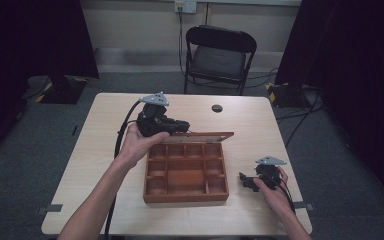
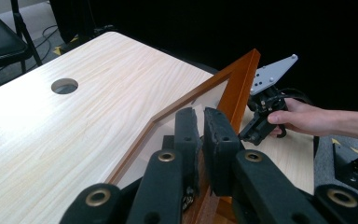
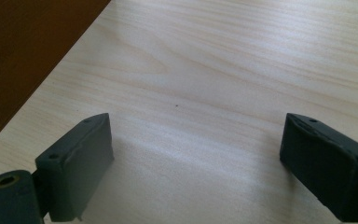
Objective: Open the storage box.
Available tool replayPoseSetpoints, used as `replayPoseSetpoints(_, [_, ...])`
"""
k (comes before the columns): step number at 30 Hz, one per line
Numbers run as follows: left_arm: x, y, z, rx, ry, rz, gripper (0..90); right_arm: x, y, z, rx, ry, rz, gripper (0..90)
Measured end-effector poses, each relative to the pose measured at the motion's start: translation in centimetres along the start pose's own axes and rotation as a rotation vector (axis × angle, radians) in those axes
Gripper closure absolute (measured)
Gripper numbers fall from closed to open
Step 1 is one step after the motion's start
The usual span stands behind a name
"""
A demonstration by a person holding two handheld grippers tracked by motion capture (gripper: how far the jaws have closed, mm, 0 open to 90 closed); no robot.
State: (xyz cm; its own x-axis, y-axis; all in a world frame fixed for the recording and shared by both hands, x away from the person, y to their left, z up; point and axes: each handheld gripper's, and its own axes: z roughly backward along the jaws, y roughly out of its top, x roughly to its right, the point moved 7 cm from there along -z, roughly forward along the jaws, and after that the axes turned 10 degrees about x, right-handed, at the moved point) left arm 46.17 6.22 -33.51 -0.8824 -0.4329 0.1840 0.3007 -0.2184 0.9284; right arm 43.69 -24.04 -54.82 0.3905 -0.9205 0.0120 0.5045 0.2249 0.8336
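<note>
Wooden box (image 1: 186,172) sits mid-table, lid (image 1: 200,136) raised upright at its far edge. Left gripper (image 2: 204,135) pinches the lid's edge, jaws closed on it. Right gripper (image 1: 250,181) rests right of box, jaws wide, empty. Compartments look empty; opening or closing appears half done.

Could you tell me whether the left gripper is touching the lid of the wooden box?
Touching. In the left gripper view, the left gripper has its jaws closed on the frame of the lid, pads pressed against either side of it with no gap.
</note>
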Motion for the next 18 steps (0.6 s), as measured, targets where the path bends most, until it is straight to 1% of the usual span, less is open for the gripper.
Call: replayPoseSetpoints(18, [-0.03,0.01,-0.01,0.006,-0.004,0.003,84.4,-0.02,-0.02,0.02,-0.001,0.0,-0.002,8.9])
